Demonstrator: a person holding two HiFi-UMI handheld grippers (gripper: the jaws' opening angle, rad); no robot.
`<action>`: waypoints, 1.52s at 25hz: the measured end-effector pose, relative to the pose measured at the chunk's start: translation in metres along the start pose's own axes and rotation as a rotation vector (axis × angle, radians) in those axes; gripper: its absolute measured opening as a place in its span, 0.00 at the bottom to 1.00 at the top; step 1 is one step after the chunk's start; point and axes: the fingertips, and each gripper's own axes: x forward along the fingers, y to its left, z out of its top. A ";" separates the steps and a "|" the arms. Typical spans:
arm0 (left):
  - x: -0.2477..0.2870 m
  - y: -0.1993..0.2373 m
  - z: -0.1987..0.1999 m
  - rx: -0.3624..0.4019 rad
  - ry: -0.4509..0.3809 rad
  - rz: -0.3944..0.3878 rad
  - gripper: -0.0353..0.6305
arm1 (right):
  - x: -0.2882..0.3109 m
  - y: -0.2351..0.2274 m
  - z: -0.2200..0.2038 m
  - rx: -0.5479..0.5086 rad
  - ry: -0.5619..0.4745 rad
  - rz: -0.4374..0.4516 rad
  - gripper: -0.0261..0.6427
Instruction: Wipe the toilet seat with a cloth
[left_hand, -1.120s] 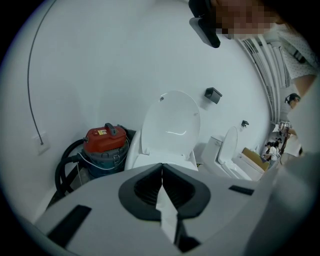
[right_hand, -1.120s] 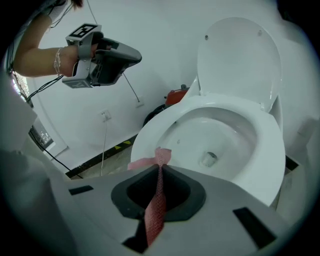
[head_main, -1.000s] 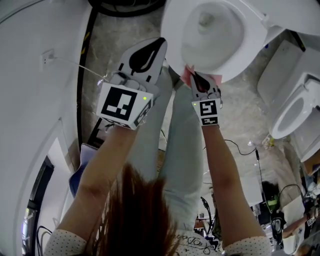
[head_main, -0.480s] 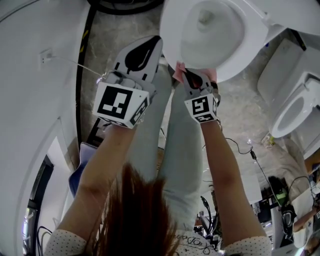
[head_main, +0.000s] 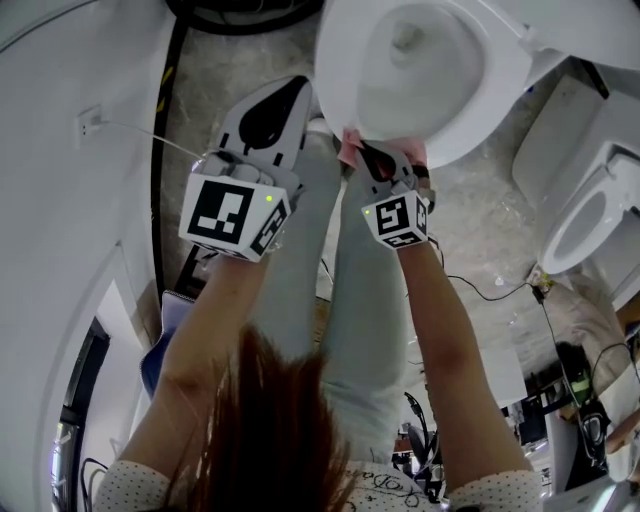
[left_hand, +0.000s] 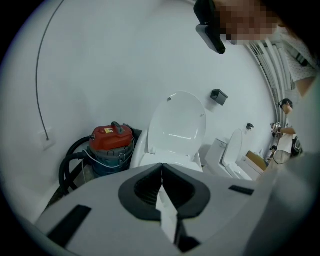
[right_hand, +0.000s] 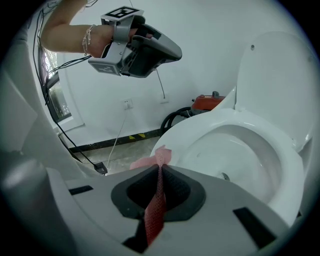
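R gripper (right_hand: 160, 167) is clamped on a pink cloth (right_hand: 161, 156): jaws pinched together w/ the mesh fabric running down btw them and a crumpled bit sticking out past the tips. That bit sits at the front rim of the toilet seat (right_hand: 200, 131), touching or just off it, can't tell which. Seat is down and white, w/ the bowl (right_hand: 235, 150) open inside it; the lid (right_hand: 282, 75) stands upright at the back. In head view the cloth shows as pink patches either side of the R gripper's tips, right at the near edge of the seat. L gripper (left_hand: 161, 169) is closed too, pads meeting, nothing btw them. It's held up in the air to the left of the seat, touching nothing. Its own view looks over the toilet toward the wall (left_hand: 125, 60), w/ a red-topped vacuum (left_hand: 111, 142) and its black hose (left_hand: 70, 165) on the floor at left, and a 2nd toilet (left_hand: 232, 150), lid up, at right. The person's pale trousers (head_main: 350, 300) show btw the two arms, facing the bowl.
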 end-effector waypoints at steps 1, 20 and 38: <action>0.000 0.001 -0.001 -0.002 0.001 0.002 0.06 | 0.001 0.001 0.000 -0.001 -0.001 0.000 0.08; 0.013 0.012 -0.004 0.047 0.015 0.037 0.06 | 0.025 0.001 0.031 -0.055 -0.066 0.137 0.08; 0.041 0.012 0.008 0.043 0.015 0.038 0.06 | 0.049 -0.012 0.057 -0.098 -0.099 0.232 0.08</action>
